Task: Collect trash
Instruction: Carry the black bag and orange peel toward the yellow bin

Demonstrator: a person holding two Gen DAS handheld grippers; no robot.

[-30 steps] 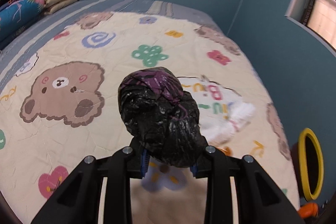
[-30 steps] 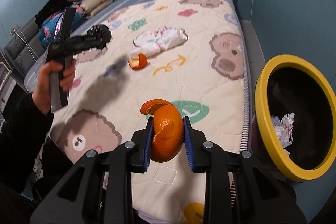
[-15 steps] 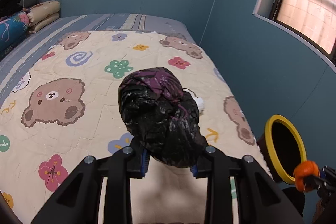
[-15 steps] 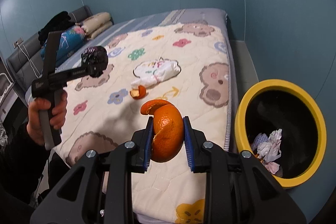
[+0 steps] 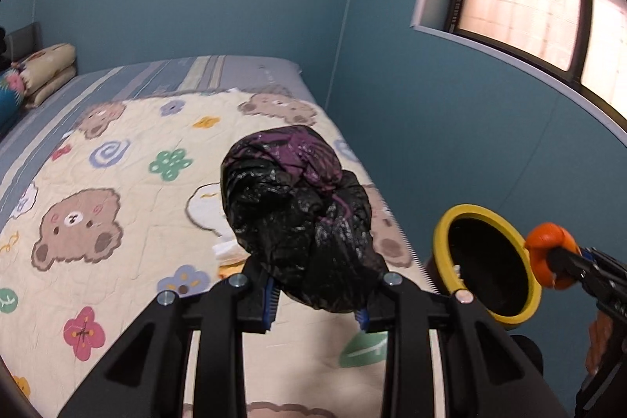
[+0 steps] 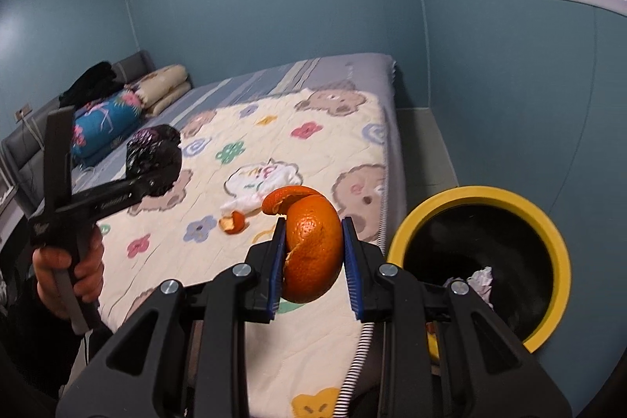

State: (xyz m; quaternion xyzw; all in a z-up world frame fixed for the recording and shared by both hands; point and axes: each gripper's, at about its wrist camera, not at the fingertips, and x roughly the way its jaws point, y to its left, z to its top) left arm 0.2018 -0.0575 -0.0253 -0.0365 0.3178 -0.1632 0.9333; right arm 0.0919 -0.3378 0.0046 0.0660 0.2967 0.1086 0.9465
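The left gripper [image 5: 316, 300] is pinching a crumpled black plastic bag [image 5: 298, 218] between its jaws, and it is holding the bag in the air above the bed [image 5: 117, 183]. In the right wrist view this same bag [image 6: 154, 157] is showing at the tip of the left gripper [image 6: 156, 179], which the left hand [image 6: 68, 275] is gripping by the handle.

The right gripper [image 6: 312, 257] is pinching a piece of orange peel [image 6: 311, 241] between its blue pads [image 6: 276, 261]; the jaws are pressing on both sides of the peel. The peel is hanging in the air near the edge of the bed, just beside the yellow-rimmed trash bin [image 6: 548, 234]. The bin is standing on the floor next to the bed, and some crumpled white paper [image 6: 480, 281] is lying inside it.

On the quilt with bears and flowers [image 6: 313, 151], a smaller orange peel [image 6: 233, 222] is lying just beside a white tissue [image 6: 245, 202]. Folded pillows [image 6: 164, 93] are sitting at the far end of the bed.
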